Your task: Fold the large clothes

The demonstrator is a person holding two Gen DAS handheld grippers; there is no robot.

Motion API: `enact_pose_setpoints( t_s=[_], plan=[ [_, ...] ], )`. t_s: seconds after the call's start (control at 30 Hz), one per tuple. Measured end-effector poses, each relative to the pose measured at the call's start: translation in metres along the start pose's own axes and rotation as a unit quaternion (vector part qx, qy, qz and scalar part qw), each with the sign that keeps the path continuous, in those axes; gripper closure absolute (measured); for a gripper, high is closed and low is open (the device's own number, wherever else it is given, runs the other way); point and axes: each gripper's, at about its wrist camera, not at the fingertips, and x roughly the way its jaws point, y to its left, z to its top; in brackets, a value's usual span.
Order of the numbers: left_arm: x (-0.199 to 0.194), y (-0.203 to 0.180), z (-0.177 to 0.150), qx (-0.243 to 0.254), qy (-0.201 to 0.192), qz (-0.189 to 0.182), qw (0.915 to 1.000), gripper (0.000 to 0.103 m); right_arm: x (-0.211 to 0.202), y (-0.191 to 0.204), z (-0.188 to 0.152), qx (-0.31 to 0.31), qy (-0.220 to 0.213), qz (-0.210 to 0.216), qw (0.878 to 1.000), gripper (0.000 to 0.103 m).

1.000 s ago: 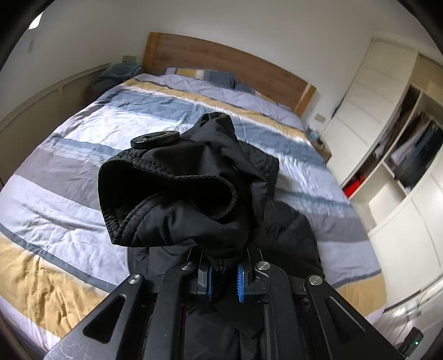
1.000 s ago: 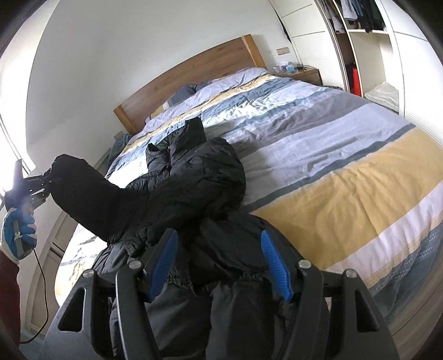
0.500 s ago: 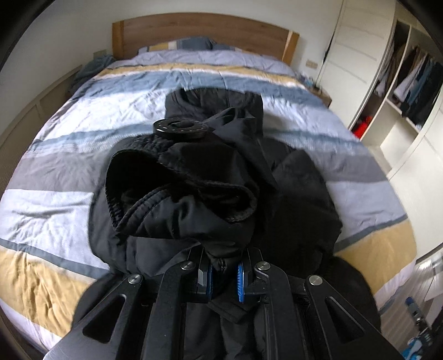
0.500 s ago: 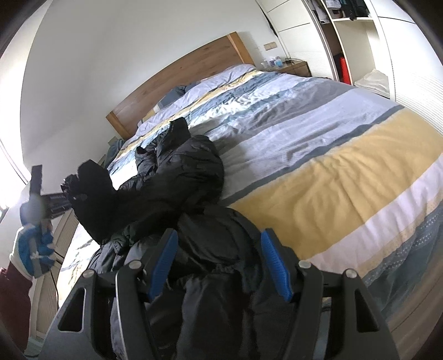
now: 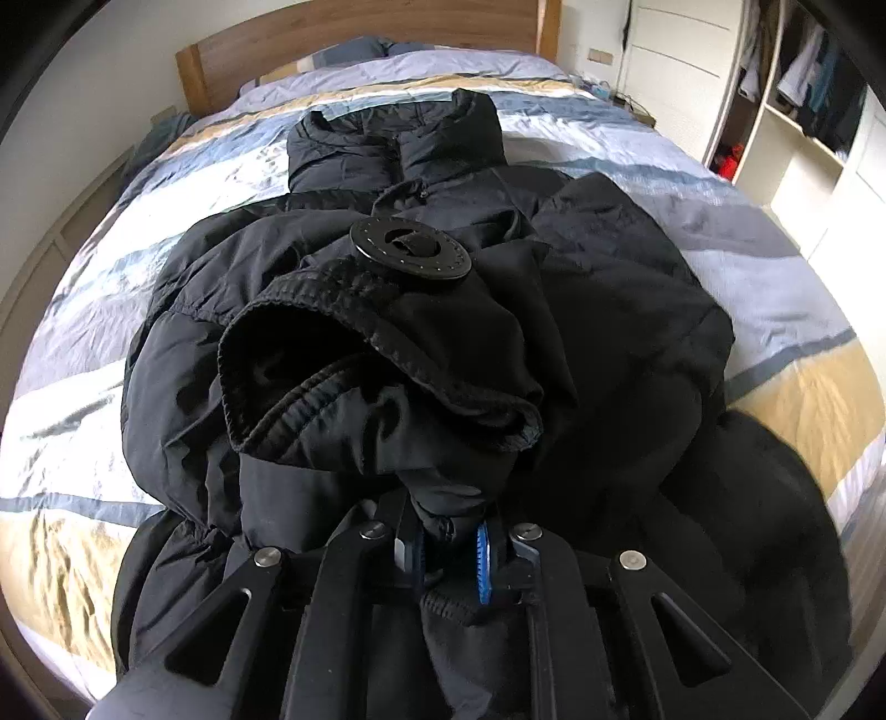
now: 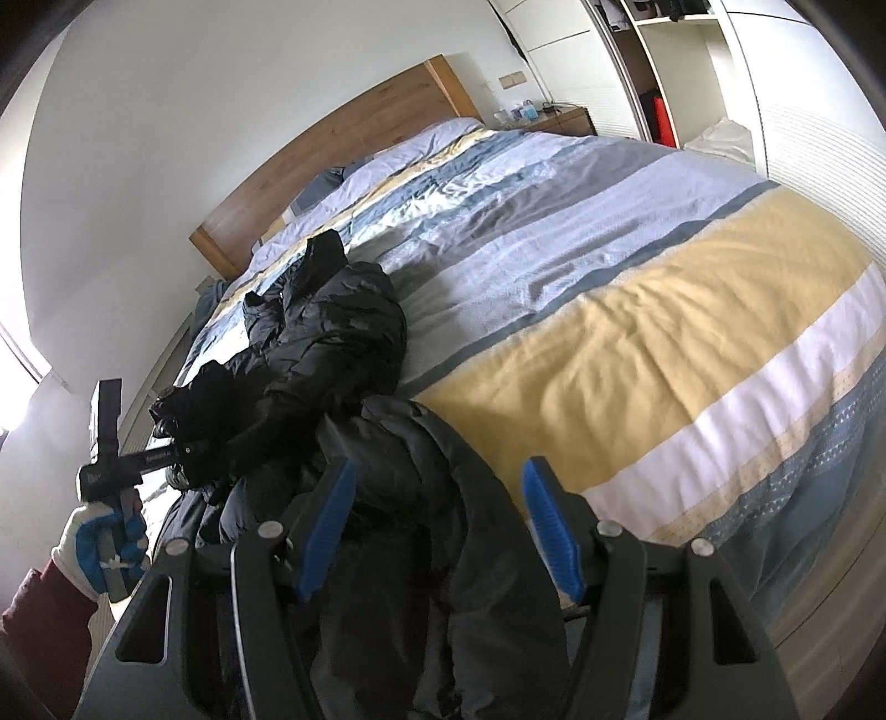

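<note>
A black puffer jacket point(image 5: 609, 310) lies on the striped bed, collar toward the headboard. My left gripper point(image 5: 448, 559) is shut on the end of one sleeve, whose ribbed cuff point(image 5: 376, 376) gapes open just above the jacket's chest. A round black patch point(image 5: 410, 249) sits on that sleeve. In the right wrist view the same left gripper point(image 6: 183, 443), held by a gloved hand point(image 6: 105, 548), pinches the sleeve at the left. My right gripper point(image 6: 437, 526) stands open over the jacket point(image 6: 343, 332), with the jacket's lower part lying between and under its fingers.
The striped duvet point(image 6: 637, 310) stretches wide to the right of the jacket. A wooden headboard point(image 5: 360, 33) and pillows are at the far end. An open wardrobe point(image 5: 803, 99) and a nightstand point(image 6: 559, 119) stand beyond the bed's right side.
My left gripper has come down and over the bed with the sleeve, so the cuff now hangs over the jacket's chest. The right gripper shifted a little and stays as wide.
</note>
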Motion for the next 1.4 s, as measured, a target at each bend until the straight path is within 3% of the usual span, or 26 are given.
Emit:
enact_pose_setpoints(
  t_s=[0.47, 0.77, 1.0, 1.23, 1.4],
  plan=[
    [-0.004, -0.005, -0.023, 0.038, 0.004, -0.029, 0.9989, 0.075, -0.003, 0.029, -0.002, -0.027, 0.003, -0.006, 1.0, 0.041],
    [-0.039, 0.013, -0.034, 0.039, -0.019, -0.097, 0.9943, 0.059, 0.006, 0.075, 0.001, -0.078, 0.014, -0.003, 0.997, 0.041],
    [-0.066, 0.079, -0.033, -0.013, -0.054, -0.094, 0.994, 0.047, 0.033, 0.144, 0.014, -0.156, 0.035, 0.012, 0.987, 0.041],
    [-0.074, 0.165, -0.023, -0.085, -0.075, -0.058, 0.9919, 0.045, 0.079, 0.232, 0.032, -0.236, 0.051, 0.038, 0.97, 0.041],
    [-0.066, 0.203, -0.014, -0.121, -0.076, -0.036, 0.9891, 0.045, 0.123, 0.304, 0.037, -0.291, 0.063, 0.071, 0.952, 0.041]
  ],
)
